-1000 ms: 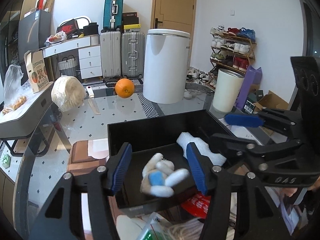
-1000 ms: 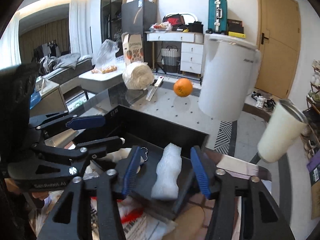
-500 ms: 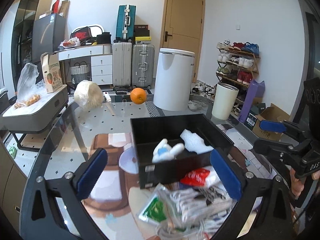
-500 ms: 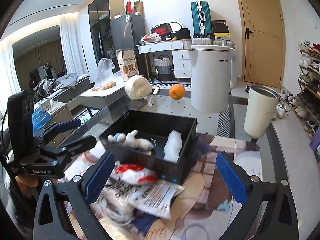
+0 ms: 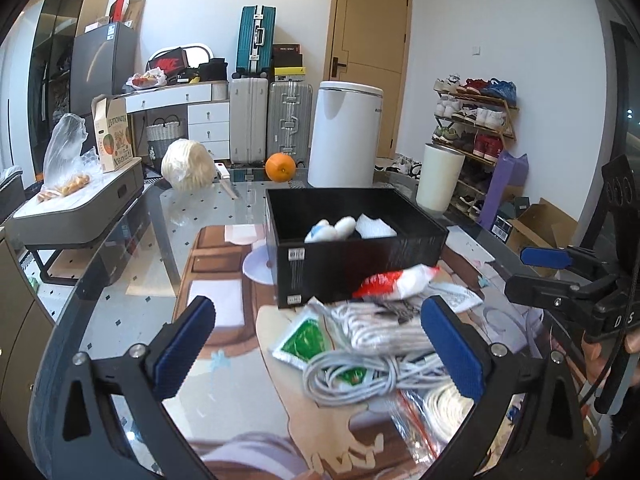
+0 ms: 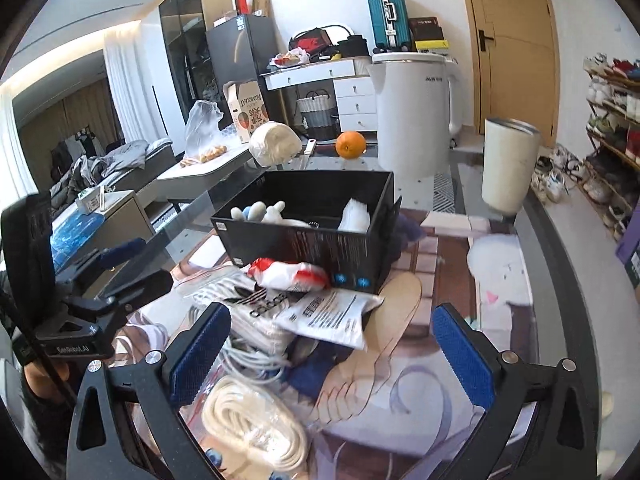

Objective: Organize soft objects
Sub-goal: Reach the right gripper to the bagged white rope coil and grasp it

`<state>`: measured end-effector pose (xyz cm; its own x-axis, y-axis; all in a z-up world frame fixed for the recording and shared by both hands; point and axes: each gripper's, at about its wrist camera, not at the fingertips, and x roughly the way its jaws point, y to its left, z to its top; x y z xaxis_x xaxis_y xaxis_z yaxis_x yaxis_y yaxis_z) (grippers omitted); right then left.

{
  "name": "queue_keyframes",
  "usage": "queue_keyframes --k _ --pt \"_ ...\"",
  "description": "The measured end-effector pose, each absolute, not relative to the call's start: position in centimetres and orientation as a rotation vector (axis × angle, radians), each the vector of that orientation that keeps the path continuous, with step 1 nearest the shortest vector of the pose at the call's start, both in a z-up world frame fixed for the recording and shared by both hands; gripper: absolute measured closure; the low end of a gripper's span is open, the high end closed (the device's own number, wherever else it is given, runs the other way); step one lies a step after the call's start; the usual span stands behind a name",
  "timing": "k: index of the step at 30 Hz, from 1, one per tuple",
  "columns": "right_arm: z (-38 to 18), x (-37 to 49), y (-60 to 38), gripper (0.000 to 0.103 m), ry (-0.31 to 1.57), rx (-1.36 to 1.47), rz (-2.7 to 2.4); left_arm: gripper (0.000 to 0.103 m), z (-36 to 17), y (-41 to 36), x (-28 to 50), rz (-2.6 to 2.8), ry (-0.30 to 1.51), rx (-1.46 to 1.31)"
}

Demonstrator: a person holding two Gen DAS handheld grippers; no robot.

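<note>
Clutter in front of the black rectangular storage box (image 5: 360, 268) decides the coming reach: a red-and-white soft plastic packet (image 5: 394, 282) leans against the box's near wall, and a loose coil of white cable (image 5: 372, 360) lies nearer the cameras among clear plastic bags. In the left wrist view the packet's long axis runs roughly left to right, across the line the left gripper (image 5: 320, 354) points along, and it sits beyond and slightly right of the gap between the blue pads. From the right gripper (image 6: 332, 354) the same packet (image 6: 288, 274) lies ahead and left of centre. Neither hand looks clearly nearer; the cable coil lies almost between the left pads, so the left seems better placed for that.

Both grippers' jaws have just been opening and now stand spread wide, with nothing pinched or touched. A white-and-blue plush toy (image 6: 260, 212) and a white foam wrap piece (image 6: 354, 216) already rest inside the box, toy on the left, foam on the right.
</note>
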<state>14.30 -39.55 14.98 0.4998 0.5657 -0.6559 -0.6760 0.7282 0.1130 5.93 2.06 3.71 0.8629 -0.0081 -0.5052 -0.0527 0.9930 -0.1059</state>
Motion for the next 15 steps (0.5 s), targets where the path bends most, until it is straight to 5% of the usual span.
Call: queue_keyframes --k 15 --pt "12.1 11.6 -40.1 0.001 0.796 -0.192 0.747 0.000 1.6 0.9 4.3 0.035 0.553 -0.078"
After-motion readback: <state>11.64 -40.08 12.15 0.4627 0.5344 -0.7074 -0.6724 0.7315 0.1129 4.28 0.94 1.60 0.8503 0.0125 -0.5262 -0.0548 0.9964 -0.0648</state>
